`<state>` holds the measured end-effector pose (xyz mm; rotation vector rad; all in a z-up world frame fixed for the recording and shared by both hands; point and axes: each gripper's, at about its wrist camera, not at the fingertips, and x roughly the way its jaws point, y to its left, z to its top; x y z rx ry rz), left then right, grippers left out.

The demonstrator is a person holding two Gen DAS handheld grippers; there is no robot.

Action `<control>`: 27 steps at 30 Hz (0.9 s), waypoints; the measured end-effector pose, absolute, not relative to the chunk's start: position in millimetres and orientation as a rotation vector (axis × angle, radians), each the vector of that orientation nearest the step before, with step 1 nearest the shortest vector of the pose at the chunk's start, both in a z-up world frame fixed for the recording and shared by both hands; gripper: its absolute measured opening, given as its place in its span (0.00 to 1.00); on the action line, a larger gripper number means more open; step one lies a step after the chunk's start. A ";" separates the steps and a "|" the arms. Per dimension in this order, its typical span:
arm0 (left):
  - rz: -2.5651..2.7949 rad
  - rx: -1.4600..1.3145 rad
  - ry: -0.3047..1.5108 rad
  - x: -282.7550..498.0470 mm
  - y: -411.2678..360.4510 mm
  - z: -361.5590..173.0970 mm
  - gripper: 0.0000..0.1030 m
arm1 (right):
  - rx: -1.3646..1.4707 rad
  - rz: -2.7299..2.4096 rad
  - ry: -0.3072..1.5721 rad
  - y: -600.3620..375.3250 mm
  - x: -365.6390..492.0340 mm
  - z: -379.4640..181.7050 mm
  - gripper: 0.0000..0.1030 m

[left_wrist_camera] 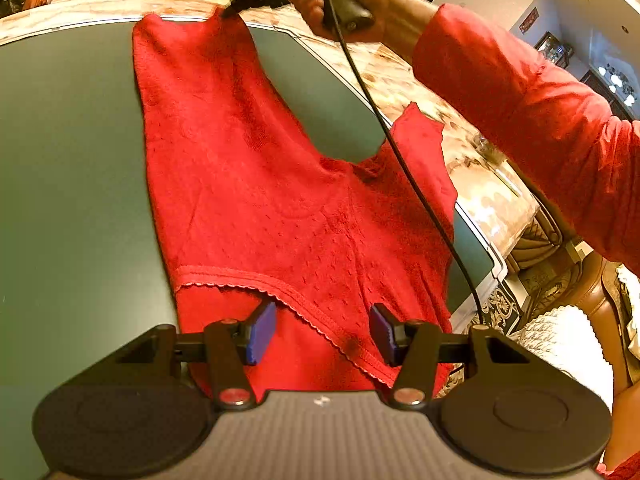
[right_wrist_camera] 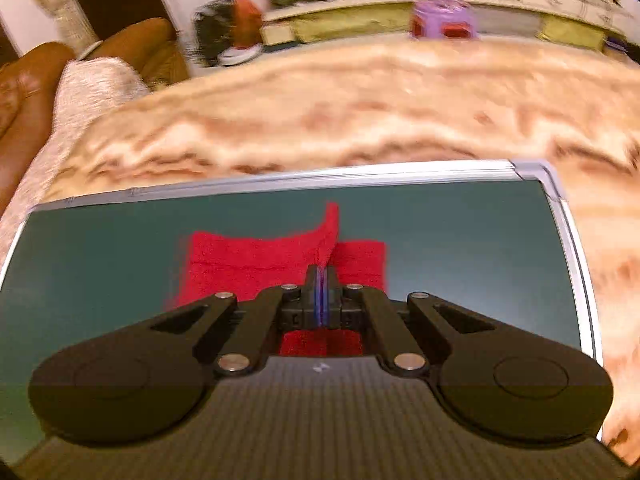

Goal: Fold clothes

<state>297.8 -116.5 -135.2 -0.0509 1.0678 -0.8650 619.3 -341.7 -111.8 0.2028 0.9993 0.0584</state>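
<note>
One red garment (left_wrist_camera: 256,184) lies spread on one dark green mat (left_wrist_camera: 68,160), reaching from right under the left gripper (left_wrist_camera: 322,334) to the mat's far edge. The left gripper's two blue pads (left_wrist_camera: 262,332) stand partly apart above the scalloped waistband, one to each side of it, gripping nothing. Ahead of it and slightly to the right, one hand (left_wrist_camera: 352,8) in a red sleeve (left_wrist_camera: 532,120) holds the right gripper (right_wrist_camera: 322,280), whose two fingers are closed tight on a far corner of the cloth (a thin raised fold stands up just beyond the tips). One black cable (left_wrist_camera: 400,152) hangs from that gripper across the garment's right side. Beyond the mat lies a marbled tabletop (right_wrist_camera: 360,112).
</note>
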 end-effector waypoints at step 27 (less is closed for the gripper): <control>-0.866 -0.024 1.069 294.7 -120.9 -133.1 0.63 | 0.176 0.268 1.009 -273.5 629.8 -116.4 0.45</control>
